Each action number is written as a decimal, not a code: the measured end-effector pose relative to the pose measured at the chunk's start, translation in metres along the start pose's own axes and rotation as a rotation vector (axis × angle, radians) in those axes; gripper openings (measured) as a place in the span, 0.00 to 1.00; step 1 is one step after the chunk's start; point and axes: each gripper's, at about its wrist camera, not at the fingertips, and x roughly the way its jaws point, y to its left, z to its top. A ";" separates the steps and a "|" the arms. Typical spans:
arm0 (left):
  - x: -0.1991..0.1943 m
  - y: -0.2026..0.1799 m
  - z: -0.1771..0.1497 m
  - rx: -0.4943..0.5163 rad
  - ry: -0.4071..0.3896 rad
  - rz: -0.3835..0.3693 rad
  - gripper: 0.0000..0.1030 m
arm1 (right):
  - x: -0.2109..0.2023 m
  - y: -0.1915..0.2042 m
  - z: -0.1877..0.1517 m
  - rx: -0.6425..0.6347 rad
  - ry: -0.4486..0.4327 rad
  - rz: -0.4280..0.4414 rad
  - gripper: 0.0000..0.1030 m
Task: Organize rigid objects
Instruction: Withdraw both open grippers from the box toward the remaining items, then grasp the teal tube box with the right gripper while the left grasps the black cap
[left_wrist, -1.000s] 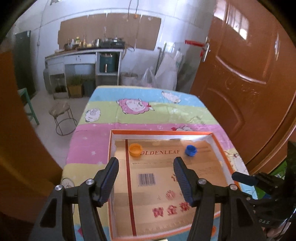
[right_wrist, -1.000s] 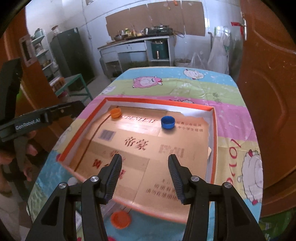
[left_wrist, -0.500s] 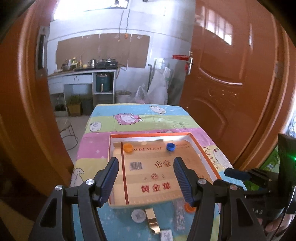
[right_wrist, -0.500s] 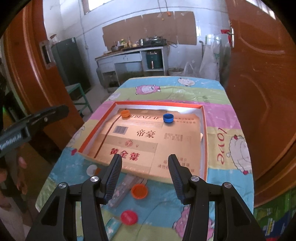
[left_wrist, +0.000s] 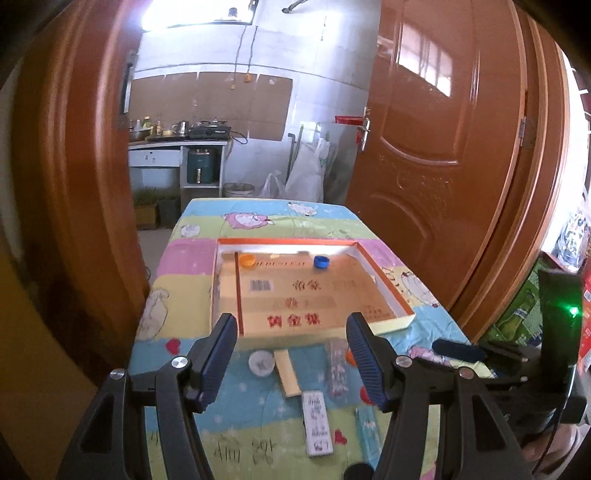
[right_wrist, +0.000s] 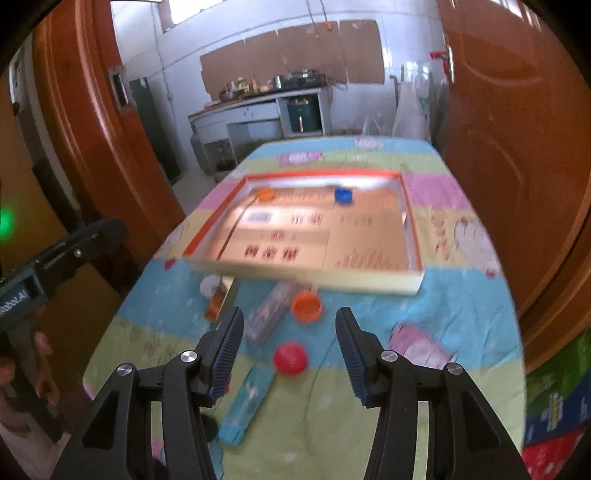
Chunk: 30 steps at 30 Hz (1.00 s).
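Hovering above the near end of the worktop (left_wrist: 192, 258), the left gripper (left_wrist: 291, 360) has its fingers spread wide with nothing between them, and the right gripper (right_wrist: 289, 356) likewise hangs with its fingers apart and bare. A shallow orange-rimmed box (left_wrist: 386, 286) lies on the patterned cloth, holding an orange cap (left_wrist: 246, 260) and a blue cap (left_wrist: 321, 262) near its far wall, well apart from each other. Loose things lie on the cloth in front of the box: a white cap (left_wrist: 261, 363), a gold bar (left_wrist: 287, 372) just beside it, a clear packet (left_wrist: 338, 365), a second orange cap (right_wrist: 306, 306), a red cap (right_wrist: 290, 358), a white printed stick (left_wrist: 316, 422) and a teal box (right_wrist: 245, 404). The right wrist view is blurred.
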 end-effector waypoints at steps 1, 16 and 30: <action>-0.003 0.001 -0.006 -0.006 -0.004 0.003 0.59 | 0.003 0.003 -0.007 0.004 0.015 0.002 0.52; -0.017 -0.002 -0.090 0.023 0.041 0.044 0.59 | 0.060 0.052 -0.067 -0.060 0.156 -0.133 0.29; -0.005 -0.051 -0.131 0.173 0.113 -0.094 0.59 | 0.024 -0.001 -0.069 0.050 0.056 -0.160 0.22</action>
